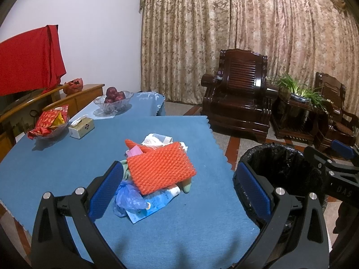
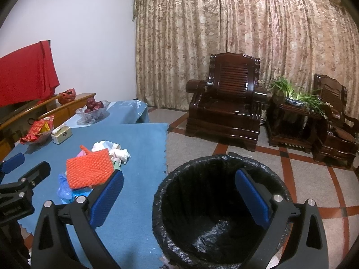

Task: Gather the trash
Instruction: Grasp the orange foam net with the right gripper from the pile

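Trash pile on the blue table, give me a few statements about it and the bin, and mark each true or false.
1. The orange foam net lies on top of the trash pile. True.
2. The left gripper is shut on the blue plastic bag. False: its jaws are open and hold nothing.
3. The trash bin has a black liner. True.
4. The bin stands on the table. False: it stands on the floor beside it.
5. The right gripper is open. True.

home living room | carved armchair (image 2: 226, 103) | curtains (image 2: 224, 33) | fruit bowl (image 1: 113, 102)
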A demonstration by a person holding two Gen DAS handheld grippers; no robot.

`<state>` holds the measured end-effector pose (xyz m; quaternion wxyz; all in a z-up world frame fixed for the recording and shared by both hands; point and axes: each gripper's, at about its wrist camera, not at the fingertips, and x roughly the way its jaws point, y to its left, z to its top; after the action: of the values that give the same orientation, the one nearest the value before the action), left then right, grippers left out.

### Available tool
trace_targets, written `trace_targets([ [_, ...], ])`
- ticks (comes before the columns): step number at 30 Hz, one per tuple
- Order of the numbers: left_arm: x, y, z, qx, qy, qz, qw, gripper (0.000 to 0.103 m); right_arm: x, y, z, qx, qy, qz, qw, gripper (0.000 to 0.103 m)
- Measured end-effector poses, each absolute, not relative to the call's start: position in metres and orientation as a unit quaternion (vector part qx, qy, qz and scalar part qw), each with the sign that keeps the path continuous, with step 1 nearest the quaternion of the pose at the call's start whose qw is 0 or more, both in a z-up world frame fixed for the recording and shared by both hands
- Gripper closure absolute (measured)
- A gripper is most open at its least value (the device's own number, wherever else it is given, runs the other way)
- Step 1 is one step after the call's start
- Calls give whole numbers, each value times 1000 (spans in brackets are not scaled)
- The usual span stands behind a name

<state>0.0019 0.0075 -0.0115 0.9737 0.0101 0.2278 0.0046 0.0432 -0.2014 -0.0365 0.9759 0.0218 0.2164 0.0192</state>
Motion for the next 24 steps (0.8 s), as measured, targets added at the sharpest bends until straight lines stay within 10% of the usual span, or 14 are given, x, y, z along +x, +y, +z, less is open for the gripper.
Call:
trace_targets([
  [24,47,135,-47,-8,257,132,957,5,166,-62,-97,-14,296,166,941,15],
])
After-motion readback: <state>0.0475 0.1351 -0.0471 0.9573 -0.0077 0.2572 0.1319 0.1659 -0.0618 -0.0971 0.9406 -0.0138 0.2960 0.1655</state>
